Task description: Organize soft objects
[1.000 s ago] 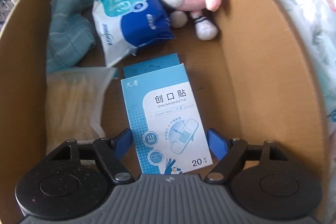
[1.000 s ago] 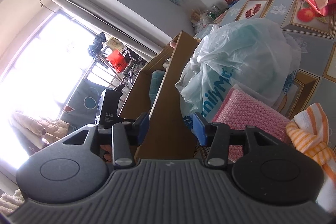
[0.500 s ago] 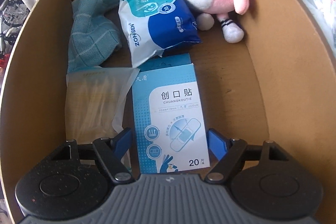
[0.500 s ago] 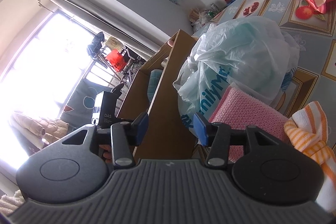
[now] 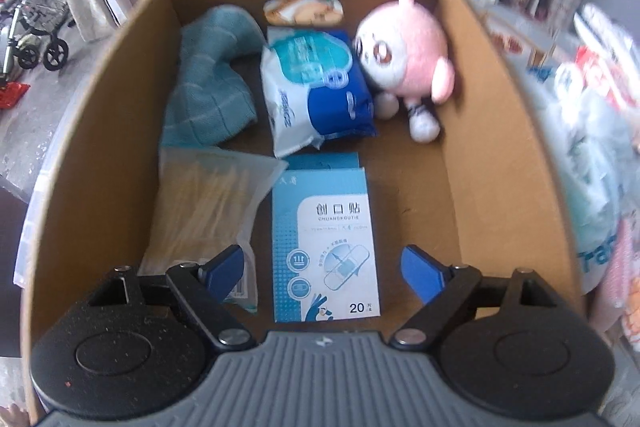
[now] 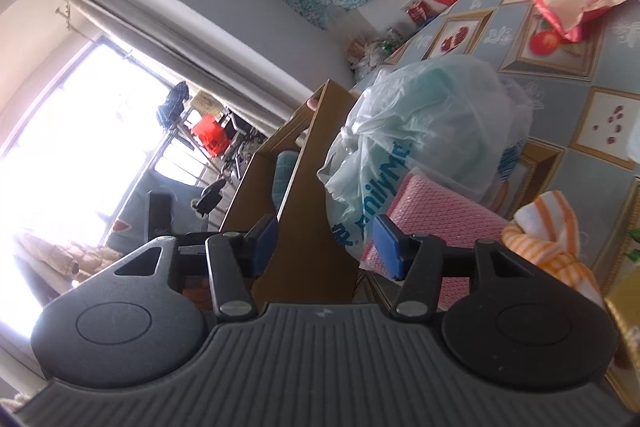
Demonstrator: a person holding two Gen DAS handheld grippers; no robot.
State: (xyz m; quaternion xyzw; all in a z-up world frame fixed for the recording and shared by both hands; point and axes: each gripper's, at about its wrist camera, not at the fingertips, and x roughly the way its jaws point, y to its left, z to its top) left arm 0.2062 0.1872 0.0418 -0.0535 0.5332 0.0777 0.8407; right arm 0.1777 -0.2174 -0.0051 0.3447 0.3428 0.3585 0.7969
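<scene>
Both grippers, left [image 5: 323, 269] and right [image 6: 326, 245], are apart; the box [image 5: 492, 163] holds a plush [image 5: 404, 55] at upper right, and a bag [image 6: 424, 131] stands beside.

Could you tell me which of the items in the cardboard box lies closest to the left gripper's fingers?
The light blue bandage box: it lies flat between the open fingers of the left gripper, while the cotton swab bag lies beside it and the pink plush toy sits at the far end.
</scene>
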